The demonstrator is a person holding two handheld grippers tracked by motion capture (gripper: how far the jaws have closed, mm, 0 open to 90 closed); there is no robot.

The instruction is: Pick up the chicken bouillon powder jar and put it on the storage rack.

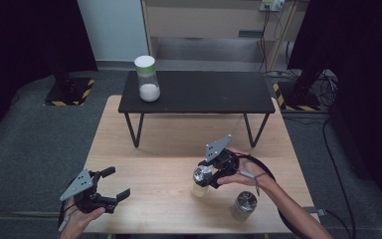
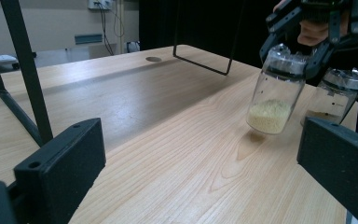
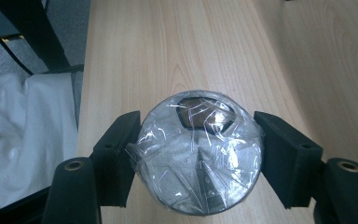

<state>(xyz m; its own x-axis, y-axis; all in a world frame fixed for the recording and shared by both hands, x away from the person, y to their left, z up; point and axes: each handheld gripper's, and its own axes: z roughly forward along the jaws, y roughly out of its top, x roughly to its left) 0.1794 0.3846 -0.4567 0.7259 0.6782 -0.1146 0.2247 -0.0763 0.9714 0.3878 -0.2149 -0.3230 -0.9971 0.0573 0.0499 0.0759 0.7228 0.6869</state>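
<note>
My right tongs (image 1: 210, 175) are clamped on the film-wrapped lid of a clear jar (image 1: 200, 183) holding yellowish grains, near the middle of the wooden desk (image 1: 154, 164). In the left gripper view that jar (image 2: 274, 95) hangs tilted, its base just above the desk, and the right tongs (image 2: 298, 49) grip its top from above. In the right gripper view both jaws press the sides of the lid (image 3: 200, 149). A second foil-topped jar (image 1: 243, 205) stands just beside it at 4 o'clock. My left tongs (image 1: 113, 183) are held wide apart and empty at 8 o'clock. A green-lidded jar (image 1: 146, 78) of white powder stands on the black rack (image 1: 214, 94) at 11 o'clock.
</note>
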